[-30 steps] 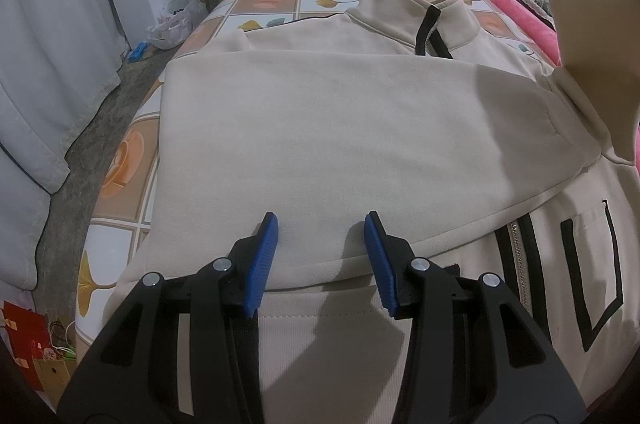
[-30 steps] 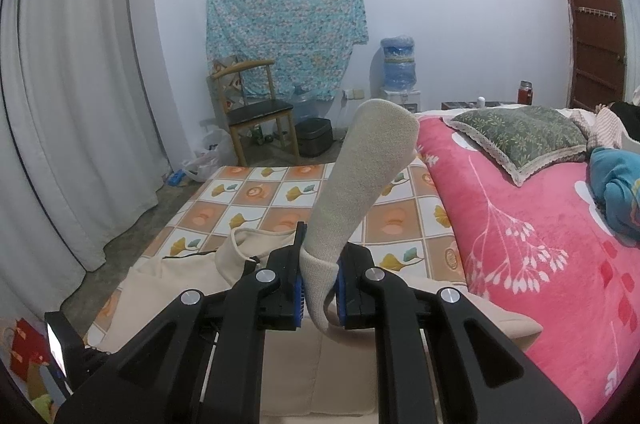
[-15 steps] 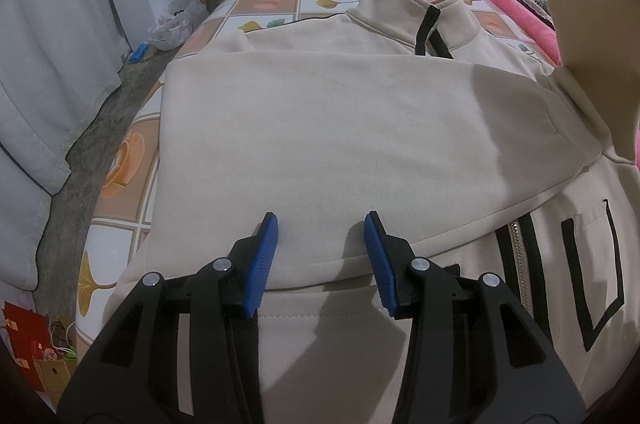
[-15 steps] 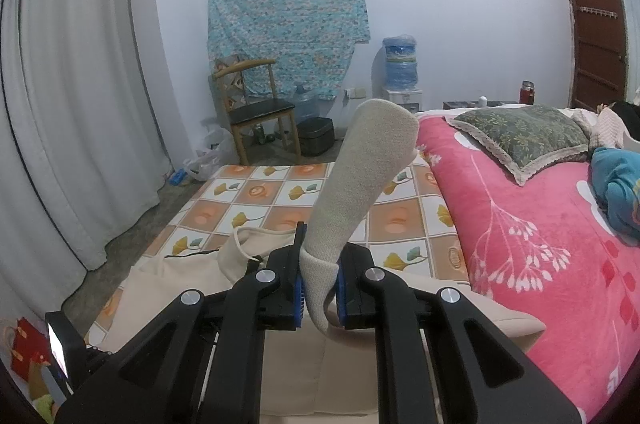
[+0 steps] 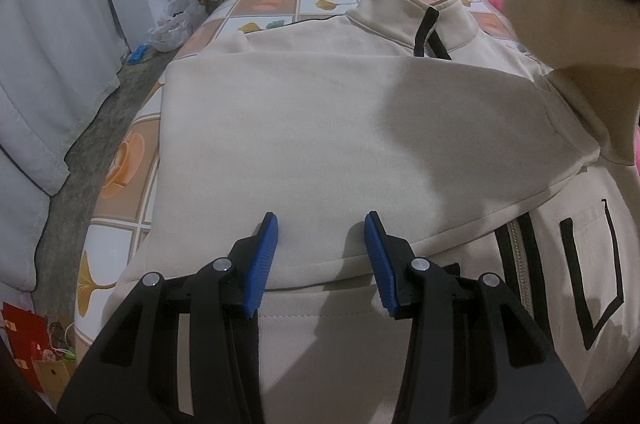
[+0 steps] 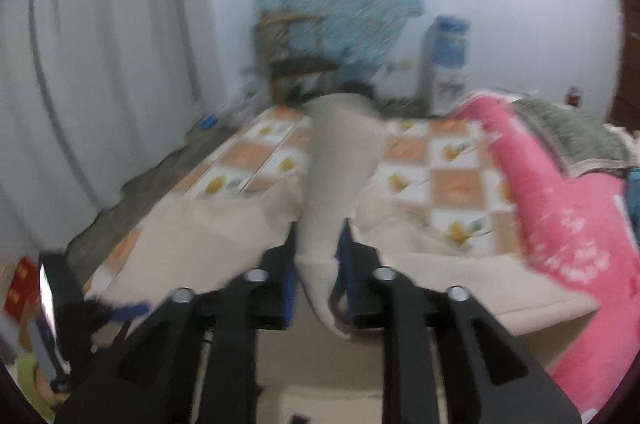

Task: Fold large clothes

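Jacket (image 5: pixel 320 128) lies flat on the bed (image 5: pixel 120 164), one sleeve folded across its chest, the other sleeve (image 6: pixel 340 184) hanging in the right tool (image 6: pixel 316 264).

The right tool's jaws are opening with the cuff between them; from the blurred view I cannot tell if the pads are off it yet. Let go this high, the sleeve could land twisted or off the torso. The left tool (image 5: pixel 320 256) stands half open over the folded sleeve's edge, gripping nothing, so the fold may shift. The bed's left edge and the floor are near; the pink blanket (image 6: pixel 552 216) crowds the right side.
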Motion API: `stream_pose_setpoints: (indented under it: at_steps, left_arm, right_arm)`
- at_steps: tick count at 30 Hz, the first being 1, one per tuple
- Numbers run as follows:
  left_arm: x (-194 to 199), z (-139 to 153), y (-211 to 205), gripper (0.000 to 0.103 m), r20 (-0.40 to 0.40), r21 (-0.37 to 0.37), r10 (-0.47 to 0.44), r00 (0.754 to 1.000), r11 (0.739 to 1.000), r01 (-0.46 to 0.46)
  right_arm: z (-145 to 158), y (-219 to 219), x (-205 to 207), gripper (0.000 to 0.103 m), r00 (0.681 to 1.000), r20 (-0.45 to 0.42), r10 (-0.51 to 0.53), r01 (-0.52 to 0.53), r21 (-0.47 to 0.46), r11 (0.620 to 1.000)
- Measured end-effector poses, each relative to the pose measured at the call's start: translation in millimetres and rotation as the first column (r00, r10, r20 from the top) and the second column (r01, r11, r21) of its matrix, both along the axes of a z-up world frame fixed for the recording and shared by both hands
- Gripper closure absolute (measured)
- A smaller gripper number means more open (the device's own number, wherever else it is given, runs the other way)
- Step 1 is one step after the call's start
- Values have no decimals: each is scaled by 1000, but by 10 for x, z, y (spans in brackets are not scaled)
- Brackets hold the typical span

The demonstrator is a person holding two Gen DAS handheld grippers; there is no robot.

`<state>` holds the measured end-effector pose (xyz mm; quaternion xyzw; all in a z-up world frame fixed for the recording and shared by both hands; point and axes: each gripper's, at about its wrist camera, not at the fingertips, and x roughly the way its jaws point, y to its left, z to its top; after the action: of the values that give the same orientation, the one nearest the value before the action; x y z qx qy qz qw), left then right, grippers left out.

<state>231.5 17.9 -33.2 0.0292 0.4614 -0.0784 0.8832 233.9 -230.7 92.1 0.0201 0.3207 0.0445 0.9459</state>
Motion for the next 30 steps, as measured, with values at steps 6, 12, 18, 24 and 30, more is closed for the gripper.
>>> stream_pose_setpoints:
  at_steps: [6,12,18,24,30]
  left_arm:
    - [-9,34,83,60,-17,-40,-10,1000,999,9]
    - [-55,120,165,60,-9,-78,-9,1000,997,8]
    - [-79,430,76,60,44,-178,-64,997,981,71]
    - [285,410,-262,60,-72,-404,-167,983,906,125]
    - [674,9,-472,60,-217,-460,-139,966,887,24]
  right_arm:
    - [-201,-8,-223,41,993,-37,116,-108,166,980]
    - [-327,-601,-515,41,998,-53,25,-3,375,927]
    - [-540,-844,-736,47,996,-85,-9,46,447,893]
    - [-876,-718,-872,63,980,-189,-59,120,326,938]
    - [-1037,-836,-997,66,964,-210,-164,211,226,951]
